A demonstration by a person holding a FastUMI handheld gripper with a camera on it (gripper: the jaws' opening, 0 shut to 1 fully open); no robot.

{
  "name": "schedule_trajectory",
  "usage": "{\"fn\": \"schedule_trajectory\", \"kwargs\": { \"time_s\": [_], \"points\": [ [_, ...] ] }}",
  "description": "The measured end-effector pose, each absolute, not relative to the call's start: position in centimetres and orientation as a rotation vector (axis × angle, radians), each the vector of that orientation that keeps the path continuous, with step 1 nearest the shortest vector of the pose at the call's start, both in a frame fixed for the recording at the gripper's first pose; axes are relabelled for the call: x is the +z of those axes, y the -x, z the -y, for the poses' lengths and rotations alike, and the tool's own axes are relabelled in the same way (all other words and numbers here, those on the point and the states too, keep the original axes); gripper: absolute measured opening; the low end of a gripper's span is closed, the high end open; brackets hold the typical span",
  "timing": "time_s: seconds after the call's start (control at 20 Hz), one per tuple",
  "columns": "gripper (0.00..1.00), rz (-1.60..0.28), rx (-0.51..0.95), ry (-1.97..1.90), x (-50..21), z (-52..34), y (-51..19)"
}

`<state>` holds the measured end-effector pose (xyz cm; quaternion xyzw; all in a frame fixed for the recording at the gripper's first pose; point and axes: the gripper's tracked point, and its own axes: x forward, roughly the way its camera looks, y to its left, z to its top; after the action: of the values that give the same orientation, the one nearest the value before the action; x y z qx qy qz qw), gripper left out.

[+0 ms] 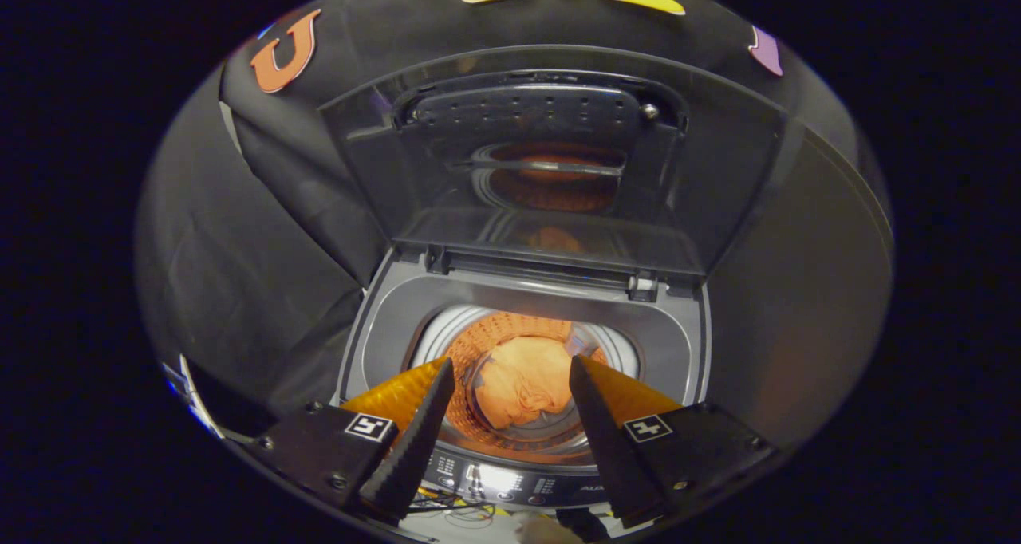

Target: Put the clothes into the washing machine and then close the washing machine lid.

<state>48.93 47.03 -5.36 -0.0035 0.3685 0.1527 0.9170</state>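
Clothes (522, 388) in drum (478, 344); lid (550, 161) up; gripper (510, 368) empty, spread.

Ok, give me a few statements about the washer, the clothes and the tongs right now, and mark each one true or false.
1. The lid is up. True.
2. The clothes lie on the washer's control panel. False: they lie down in the drum, beyond the tongs.
3. The tongs are open and hold nothing. True.
4. The clothes are blue. False: they are orange.
5. The control panel is at the washer's near edge, under the tongs. True.
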Motion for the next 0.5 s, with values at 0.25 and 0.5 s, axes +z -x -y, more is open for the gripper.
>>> {"fn": "schedule_trajectory", "kwargs": {
  "time_s": [0.25,0.5],
  "points": [
    [0.9,-0.701,0.33,0.021,-2.7,-47.0,-48.5],
    [0.9,-0.554,0.331,0.071,2.7,-47.0,-48.8]
  ]
}}
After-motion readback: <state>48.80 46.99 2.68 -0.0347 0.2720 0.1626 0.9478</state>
